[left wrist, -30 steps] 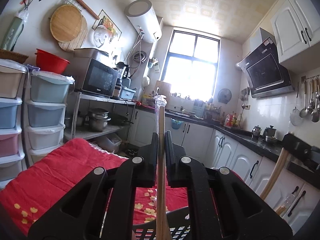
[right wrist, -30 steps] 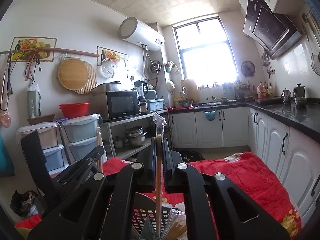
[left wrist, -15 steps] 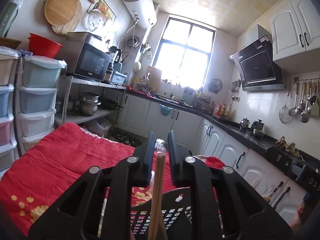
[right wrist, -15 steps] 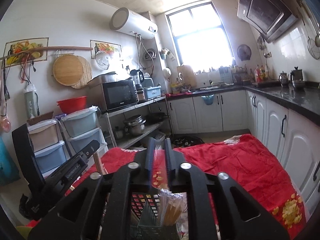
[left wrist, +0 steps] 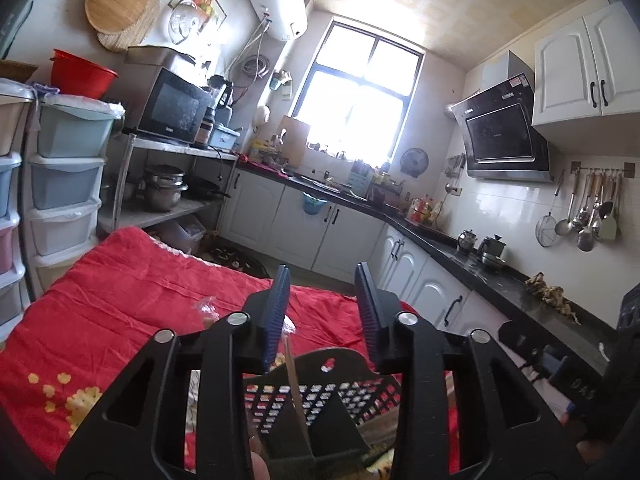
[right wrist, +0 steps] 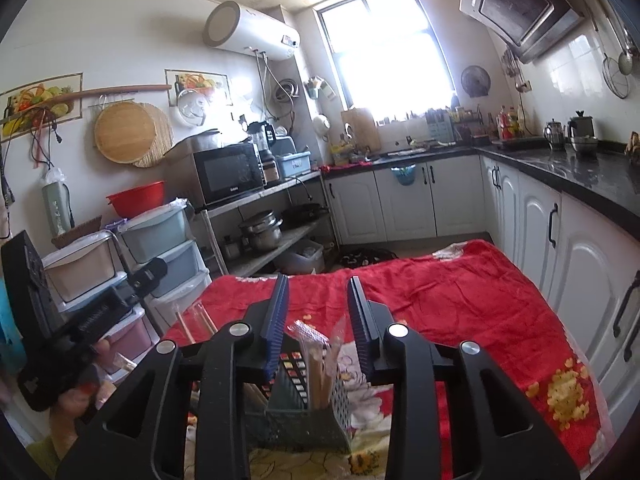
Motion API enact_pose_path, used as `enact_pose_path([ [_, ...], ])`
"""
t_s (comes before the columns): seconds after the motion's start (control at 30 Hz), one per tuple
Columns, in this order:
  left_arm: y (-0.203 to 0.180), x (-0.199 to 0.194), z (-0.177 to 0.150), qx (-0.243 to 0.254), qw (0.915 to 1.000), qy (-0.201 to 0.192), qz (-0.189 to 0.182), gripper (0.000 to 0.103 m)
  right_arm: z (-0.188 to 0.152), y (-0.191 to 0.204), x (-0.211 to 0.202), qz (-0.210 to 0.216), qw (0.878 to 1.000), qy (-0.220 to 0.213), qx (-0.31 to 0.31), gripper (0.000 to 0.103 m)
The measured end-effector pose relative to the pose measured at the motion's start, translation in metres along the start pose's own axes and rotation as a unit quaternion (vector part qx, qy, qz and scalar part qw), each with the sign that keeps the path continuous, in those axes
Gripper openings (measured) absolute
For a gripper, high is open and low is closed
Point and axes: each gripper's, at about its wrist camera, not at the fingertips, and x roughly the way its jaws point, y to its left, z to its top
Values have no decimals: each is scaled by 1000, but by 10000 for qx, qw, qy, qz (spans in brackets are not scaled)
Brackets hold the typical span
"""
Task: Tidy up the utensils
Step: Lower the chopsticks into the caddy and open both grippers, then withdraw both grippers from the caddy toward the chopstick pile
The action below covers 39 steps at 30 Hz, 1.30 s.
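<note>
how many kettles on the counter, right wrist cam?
2. A small steel kettle and a taller dark-lidded kettle stand side by side on the black counter, at the far right by the tiled wall. Clutter near the window may hide more.

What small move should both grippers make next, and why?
Probably back both away from the black holder. The left gripper and right gripper have just been opening, and their pads press on nothing. The wrapped chopsticks already stand in the holder on the red cloth, so pulling clear seems the safe step before fetching more utensils.

1 basket [right wrist: 304, 428], 2 tools [right wrist: 316, 312]
</note>
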Motion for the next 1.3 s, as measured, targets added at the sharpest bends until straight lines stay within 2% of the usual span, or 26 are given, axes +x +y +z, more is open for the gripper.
enact_pose_path([
  [0.17, -3, -16, 3, -19, 9998, 88, -182, 45, -4, -2, -9, -6, 9999, 154, 66, 34],
  [0.37, -5, -36, 2, 75, 9995, 112, -303, 60, -8, -3, -18, 33, 9995, 263, 165, 38],
  [0.6, -10, -57, -2, 180, 9988, 155, -431, 88, -15, -4, -32, 98, 9991, 339, 232, 45],
  [0.67, -12, -62, -5, 222, 9986, 179, -440, 92, -18, -3, -36, 113, 9990, 356, 232, 47],
  [0.9, -9, -75, -13, 206, 9985, 247, -438, 92, -28, 0, -44, 156, 9984, 486, 228, 50],
  [1.3, 11, -88, -26, -31, 9990, 389, -221, 92, -44, 4, -45, 171, 9970, 728, 215, 51],
])
